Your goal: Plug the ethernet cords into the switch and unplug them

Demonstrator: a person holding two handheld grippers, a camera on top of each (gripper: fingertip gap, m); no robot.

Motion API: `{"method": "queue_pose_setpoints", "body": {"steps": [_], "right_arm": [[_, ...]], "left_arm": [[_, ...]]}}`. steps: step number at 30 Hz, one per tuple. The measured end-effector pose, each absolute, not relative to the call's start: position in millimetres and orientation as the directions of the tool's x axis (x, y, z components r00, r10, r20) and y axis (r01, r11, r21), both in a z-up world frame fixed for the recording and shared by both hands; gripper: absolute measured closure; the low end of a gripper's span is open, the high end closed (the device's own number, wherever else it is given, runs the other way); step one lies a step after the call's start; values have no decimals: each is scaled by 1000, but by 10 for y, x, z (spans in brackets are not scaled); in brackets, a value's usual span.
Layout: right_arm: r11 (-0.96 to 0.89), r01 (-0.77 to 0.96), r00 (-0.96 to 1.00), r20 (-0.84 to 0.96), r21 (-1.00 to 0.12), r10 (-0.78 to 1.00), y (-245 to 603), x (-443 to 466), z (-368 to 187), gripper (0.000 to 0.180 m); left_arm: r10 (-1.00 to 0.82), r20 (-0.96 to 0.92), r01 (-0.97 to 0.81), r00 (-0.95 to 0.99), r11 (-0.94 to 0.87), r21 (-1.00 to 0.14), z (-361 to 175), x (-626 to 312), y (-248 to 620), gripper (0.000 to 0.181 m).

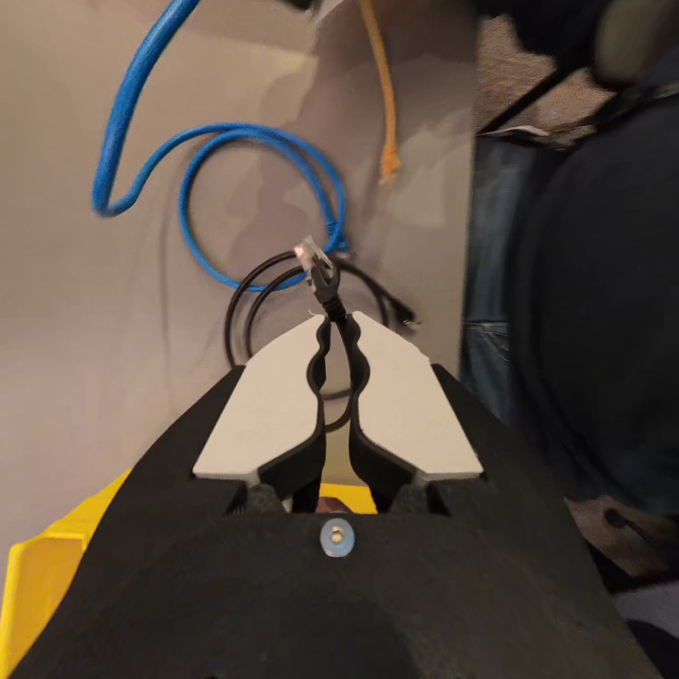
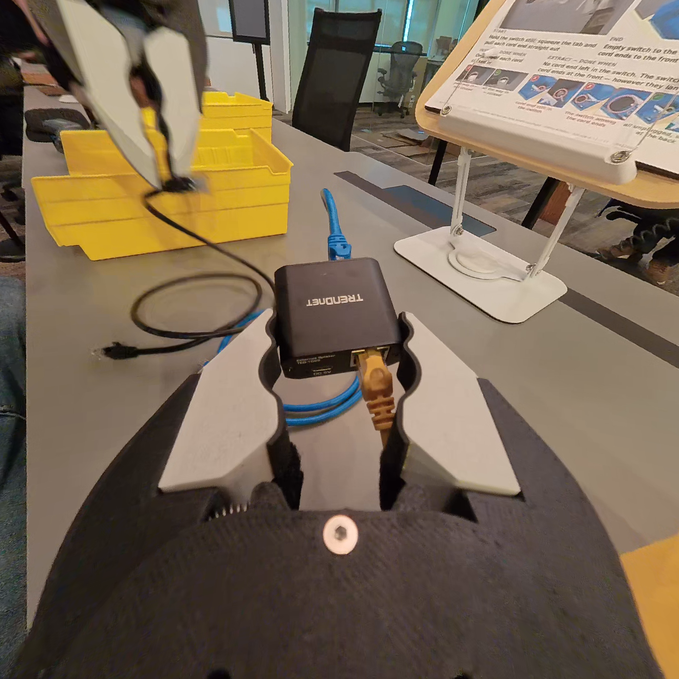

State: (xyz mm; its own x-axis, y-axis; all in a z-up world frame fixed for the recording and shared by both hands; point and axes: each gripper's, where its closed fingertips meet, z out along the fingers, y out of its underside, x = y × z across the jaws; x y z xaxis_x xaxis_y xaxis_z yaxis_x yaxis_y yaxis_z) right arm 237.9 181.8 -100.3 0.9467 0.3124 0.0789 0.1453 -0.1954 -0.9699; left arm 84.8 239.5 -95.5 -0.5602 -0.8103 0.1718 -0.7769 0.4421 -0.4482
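Yellow plug [image 2: 374, 382]: seated in the near port of the switch [image 2: 336, 312], its cord running back between the right gripper's fingers; a sideways pull on the switch could strain it.
Right gripper [image 2: 338, 330]: closed around the black switch, one finger on each side, holding it on the grey table [image 2: 551, 422]; if the hold slips, I judge the switch will skid when the next plug is pushed in.
Blue cord [image 2: 338, 246]: plugged in at the far side of the switch, looping beneath it; it could snag.
Left gripper [image 1: 338, 318]: clamped on the black cord [image 1: 325, 284] just behind its clear plug, held above the table; the plug tilts, so it may meet its port crooked.
Yellow bins [image 2: 227, 205]: behind, apart.
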Motion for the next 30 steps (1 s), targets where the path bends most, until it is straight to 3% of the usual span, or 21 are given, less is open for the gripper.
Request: {"method": "queue_pose_setpoints", "body": {"steps": [4,10,13,16,21,26,30], "right_arm": [[-197,134,949,69,-971,308,1799,2409,-1016,117],[-193,134,950,71,-972,305,1789,2430,-1044,118],[-191,140,949,76,-972,307,1803,2421,-1043,117],[-193,141,950,77,-971,304,1823,2413,-1057,117],[-194,140,949,76,-971,304,1828,2375,-1071,117],[-186,133,952,73,-973,297,1815,2392,-1056,117],[-182,131,952,72,-974,299,1826,2394,-1060,118]], "left_arm": [[-867,25,-820,-497,460,-341,-1372,926,2659,162],[-882,-187,-728,-432,464,-504,-1278,897,2302,151],[-816,-352,-644,-459,579,-500,-1395,817,1970,151],[-745,-486,-606,-457,661,-442,-1640,803,1735,153],[-546,-712,-601,-441,769,-217,-2020,860,1838,156],[-483,-783,-645,-393,752,-140,-2161,914,2013,163],[-448,-832,-656,-328,742,-141,-2136,959,2080,168]]}}
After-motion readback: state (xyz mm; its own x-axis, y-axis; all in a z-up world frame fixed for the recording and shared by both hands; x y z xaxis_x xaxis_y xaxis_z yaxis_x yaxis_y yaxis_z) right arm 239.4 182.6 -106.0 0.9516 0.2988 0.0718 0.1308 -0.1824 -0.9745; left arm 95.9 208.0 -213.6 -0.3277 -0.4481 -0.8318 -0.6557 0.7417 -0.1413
